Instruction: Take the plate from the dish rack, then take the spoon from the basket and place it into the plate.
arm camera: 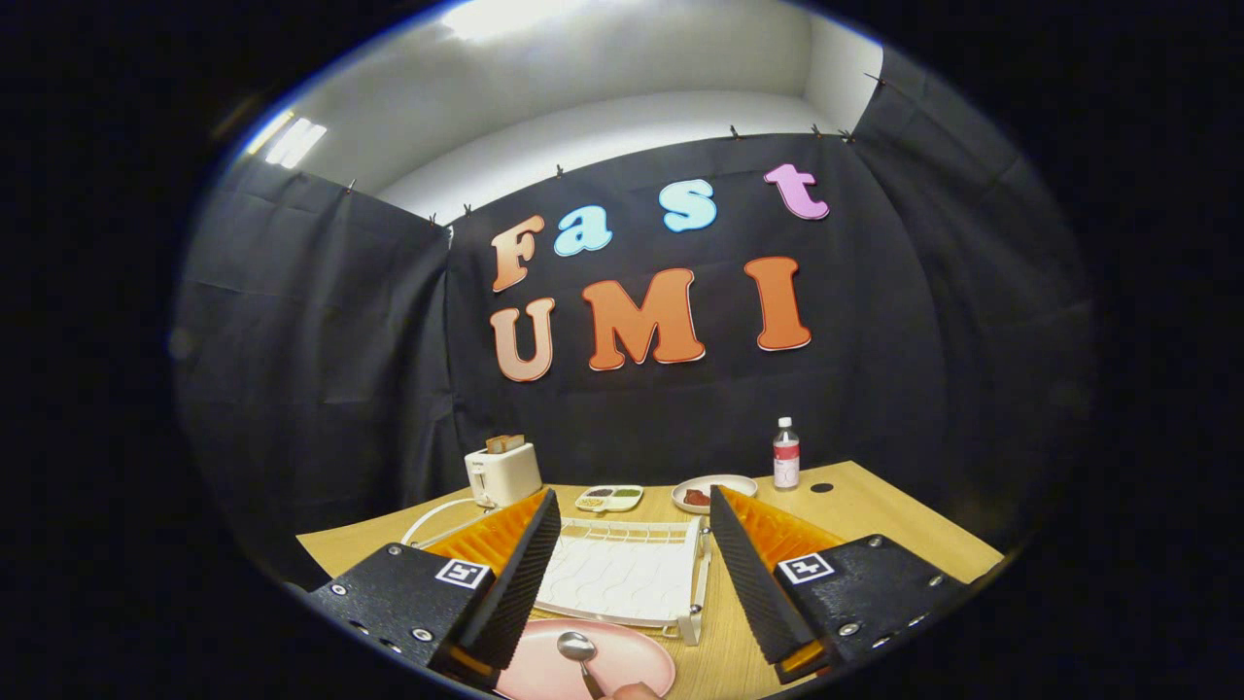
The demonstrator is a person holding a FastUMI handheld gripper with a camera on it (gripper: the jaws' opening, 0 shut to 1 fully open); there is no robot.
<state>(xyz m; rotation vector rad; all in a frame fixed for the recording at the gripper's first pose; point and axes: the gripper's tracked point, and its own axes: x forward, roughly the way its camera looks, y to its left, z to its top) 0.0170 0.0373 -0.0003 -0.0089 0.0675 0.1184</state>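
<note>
Toaster [502, 472] first, at the far left of the wooden table [875, 515], with a slice standing in its slot and its white cord [437, 520] trailing toward the near side. Right of it, along the far edge, come a small divided dish [609, 499], a shallow white bowl [715, 492] with something dark in it, and a capped bottle [785, 454]; these sit well back, probably to keep the working area free.

Nearer, the white dish rack [622, 578] lies between the fingers and beyond them, with no plate standing in it. The pink plate [637, 661] rests flat on the table just in front of the rack, close under the gripper [634, 574]. On it lies the spoon [578, 653], bowl pointing toward the rack, handle running back to the near side, where a fingertip [632, 691] of a person touches or nearly touches its end. The basket I cannot make out.

The gripper hangs above plate and rack with its fingers spread wide, nothing between them and neither touching anything. Judging from that, the spoon already sits in the plate and the task looks essentially done; the wide spread suits a release rather than a grasp.
</note>
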